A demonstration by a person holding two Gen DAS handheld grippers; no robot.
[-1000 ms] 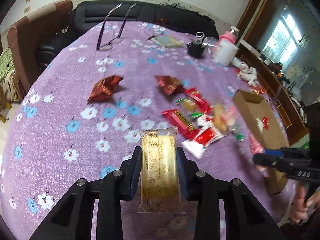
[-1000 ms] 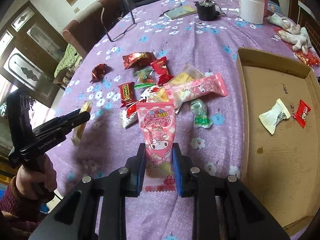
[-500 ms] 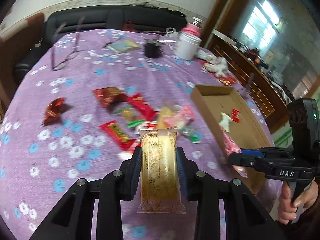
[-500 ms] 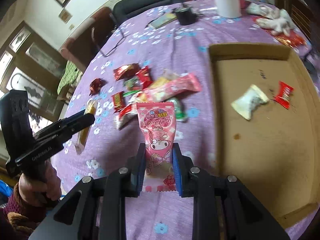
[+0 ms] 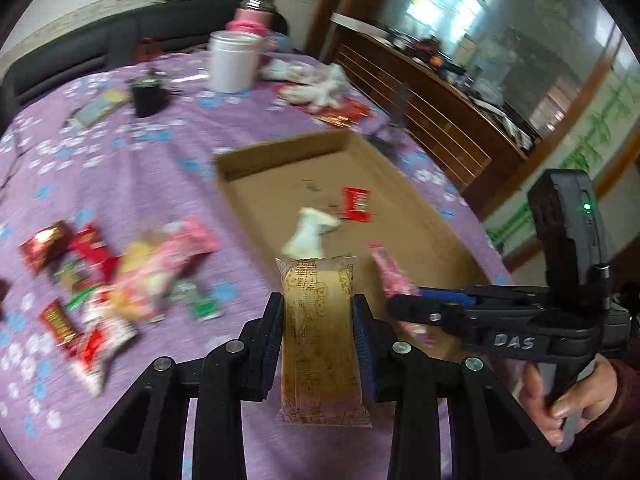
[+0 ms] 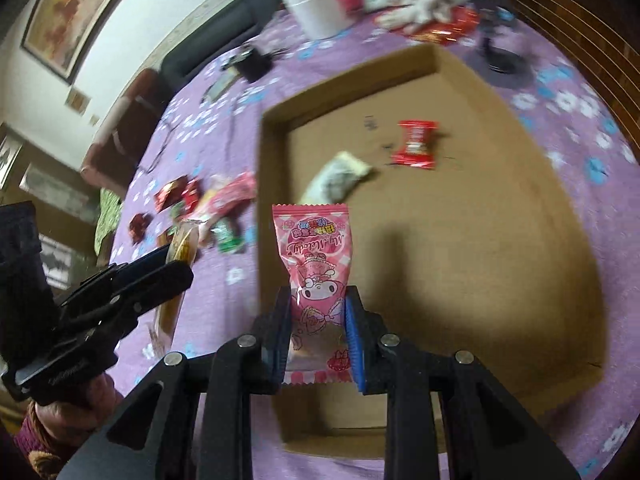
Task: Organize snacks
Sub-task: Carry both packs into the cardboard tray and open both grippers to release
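Note:
My left gripper (image 5: 318, 332) is shut on a clear-wrapped golden cake bar (image 5: 318, 332), held above the purple cloth beside the near left rim of the shallow cardboard box (image 5: 256, 164). My right gripper (image 6: 316, 332) is shut on a pink cartoon snack packet (image 6: 314, 256), hanging over the box (image 6: 520, 280). Inside the box lie a white wrapped sweet (image 6: 338, 178) and a red candy (image 6: 416, 144). A blurred pile of loose snacks (image 5: 120, 280) lies on the cloth left of the box. The right gripper also shows in the left wrist view (image 5: 404, 304), and the left one in the right wrist view (image 6: 176, 264).
A white jar (image 5: 232, 60) and a pink flask (image 5: 252, 20) stand at the table's far side, with a black cup (image 5: 146, 96) and white gloves (image 5: 316, 80) nearby. A wooden sideboard (image 5: 440, 116) runs past the table on the right. A sofa and chair stand behind.
Both grippers have swung to the right, from over the snack pile toward the cardboard box, each still holding its packet. The right one now hangs over the box's inside.

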